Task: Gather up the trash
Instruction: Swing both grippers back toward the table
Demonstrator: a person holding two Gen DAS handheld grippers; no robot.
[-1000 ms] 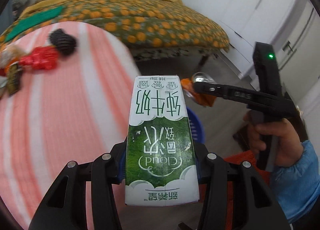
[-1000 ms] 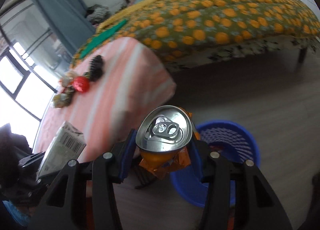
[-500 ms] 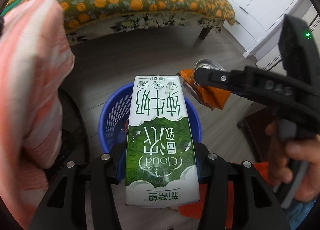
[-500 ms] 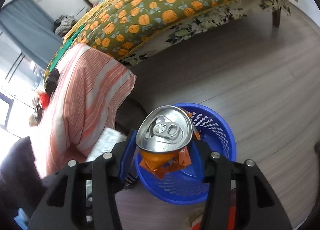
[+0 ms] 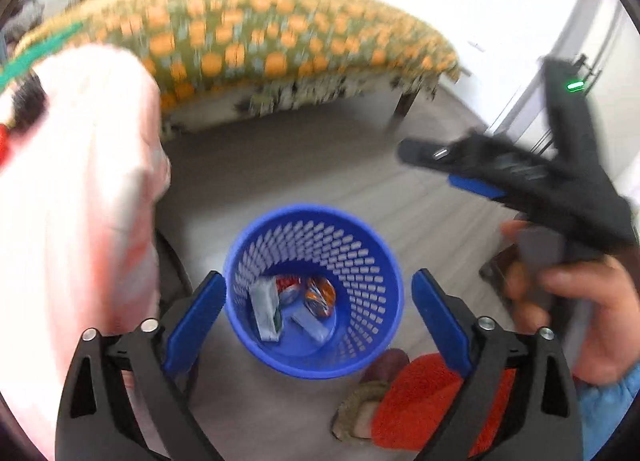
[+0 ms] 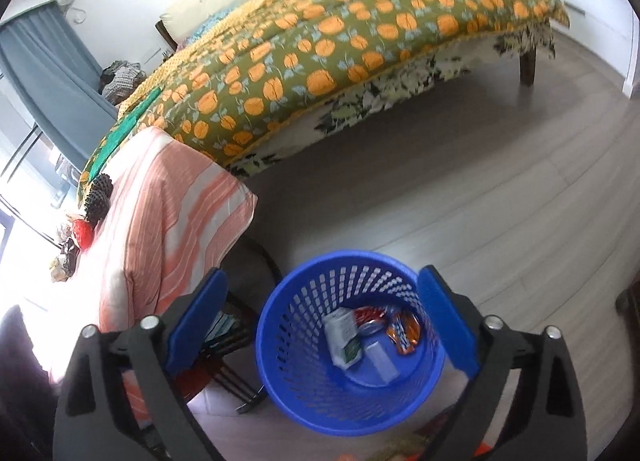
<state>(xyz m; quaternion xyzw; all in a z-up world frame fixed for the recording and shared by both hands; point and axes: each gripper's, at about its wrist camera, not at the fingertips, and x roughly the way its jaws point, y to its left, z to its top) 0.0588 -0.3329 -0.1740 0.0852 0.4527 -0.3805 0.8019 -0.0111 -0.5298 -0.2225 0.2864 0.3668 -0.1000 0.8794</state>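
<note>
A blue mesh waste basket [image 5: 248, 261] stands on the floor; it also shows in the right wrist view [image 6: 276, 313]. In it lie the green-and-white milk carton [image 5: 266, 311] [image 6: 344, 337], a crushed can [image 5: 290, 289] [image 6: 370, 325] and an orange wrapper [image 5: 320, 295] [image 6: 404, 331]. My left gripper [image 5: 316, 317] is open and empty above the basket. My right gripper [image 6: 322, 321] is open and empty above it too; it shows from the side in the left wrist view [image 5: 452, 165].
A table under a pink striped cloth [image 6: 168, 221] stands left of the basket, with a red item [image 6: 82, 233] and a black item [image 6: 98, 195] at its far end. A bed with an orange-patterned cover [image 6: 340, 41] is behind. An orange slipper [image 5: 424, 401] is by the basket.
Both grippers have opened. The milk carton has dropped from the left one and the can with orange wrapper from the right one into the blue basket.
</note>
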